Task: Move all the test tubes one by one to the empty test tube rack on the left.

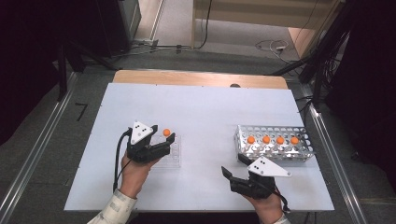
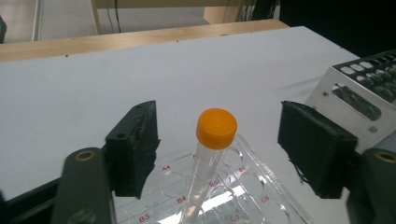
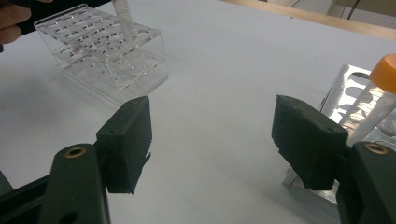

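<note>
A: How does the left claw [image 2: 217, 149] stand?

B: Spread wide. In the left gripper view its two black jaws sit on either side of an orange-capped tube [image 2: 209, 158], with clear air between each pad and the tube. Nothing is pinched.

A: And the tube itself?

B: It stands in a clear plastic rack [image 2: 243, 196], leaning a little. The rack has red labels by its holes, such as A4, B4 and B3. From the high view the rack [image 1: 172, 154] lies on the left half of the white tabletop [image 1: 205, 116], right under the left claw [image 1: 159, 140], with the orange cap [image 1: 166, 132] showing between the jaw tips.

A: The right claw?

B: Also spread, holding nothing. In the right gripper view the right claw [image 3: 212, 140] has only bare tabletop between its jaws. From above it hovers near the front edge, just in front of a metal rack [image 1: 275, 144].

A: What is in that metal rack?

B: Four more orange-capped tubes [image 1: 273, 140] in a row along its near side. In the right gripper view one of them [image 3: 376, 100] leans just beyond the right-hand jaw, and the clear rack [image 3: 105, 49] sits farther off at upper left.

A: The hands?

B: The left hand [image 1: 135, 172] and the right hand [image 1: 268, 207] come in from the bottom edge, each gripping its tool.
</note>
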Motion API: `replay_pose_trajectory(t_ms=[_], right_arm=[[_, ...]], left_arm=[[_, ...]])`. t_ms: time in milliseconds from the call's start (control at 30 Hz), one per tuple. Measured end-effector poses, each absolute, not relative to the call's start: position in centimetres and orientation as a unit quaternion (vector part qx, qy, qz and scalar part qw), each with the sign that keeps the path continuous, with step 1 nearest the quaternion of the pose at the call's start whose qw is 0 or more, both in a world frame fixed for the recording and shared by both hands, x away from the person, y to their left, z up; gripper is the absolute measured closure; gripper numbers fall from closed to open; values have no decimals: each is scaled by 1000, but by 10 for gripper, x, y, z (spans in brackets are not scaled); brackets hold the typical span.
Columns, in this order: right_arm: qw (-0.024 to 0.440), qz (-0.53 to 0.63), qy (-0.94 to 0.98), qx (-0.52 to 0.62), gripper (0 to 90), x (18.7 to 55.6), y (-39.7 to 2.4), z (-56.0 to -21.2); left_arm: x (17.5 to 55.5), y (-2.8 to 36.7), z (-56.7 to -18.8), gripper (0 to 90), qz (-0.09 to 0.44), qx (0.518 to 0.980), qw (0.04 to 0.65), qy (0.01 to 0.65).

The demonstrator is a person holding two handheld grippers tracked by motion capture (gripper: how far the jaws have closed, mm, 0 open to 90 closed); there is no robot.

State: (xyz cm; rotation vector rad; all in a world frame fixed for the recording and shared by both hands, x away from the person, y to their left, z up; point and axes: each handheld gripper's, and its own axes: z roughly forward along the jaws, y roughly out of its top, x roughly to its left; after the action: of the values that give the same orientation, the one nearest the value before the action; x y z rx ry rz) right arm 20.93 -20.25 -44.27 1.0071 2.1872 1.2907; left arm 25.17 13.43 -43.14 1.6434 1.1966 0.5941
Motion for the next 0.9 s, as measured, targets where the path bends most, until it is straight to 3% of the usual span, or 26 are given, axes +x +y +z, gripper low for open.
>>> replay_pose_trajectory(t_ms=[200, 900], right_arm=[[206, 463, 781, 365, 272, 210, -205, -443], [242, 456, 746, 421, 279, 211, -262, -440]], left_arm=[[241, 138, -428, 171, 250, 669, 494, 496], [207, 141, -430, 150, 266, 667, 498, 486]])
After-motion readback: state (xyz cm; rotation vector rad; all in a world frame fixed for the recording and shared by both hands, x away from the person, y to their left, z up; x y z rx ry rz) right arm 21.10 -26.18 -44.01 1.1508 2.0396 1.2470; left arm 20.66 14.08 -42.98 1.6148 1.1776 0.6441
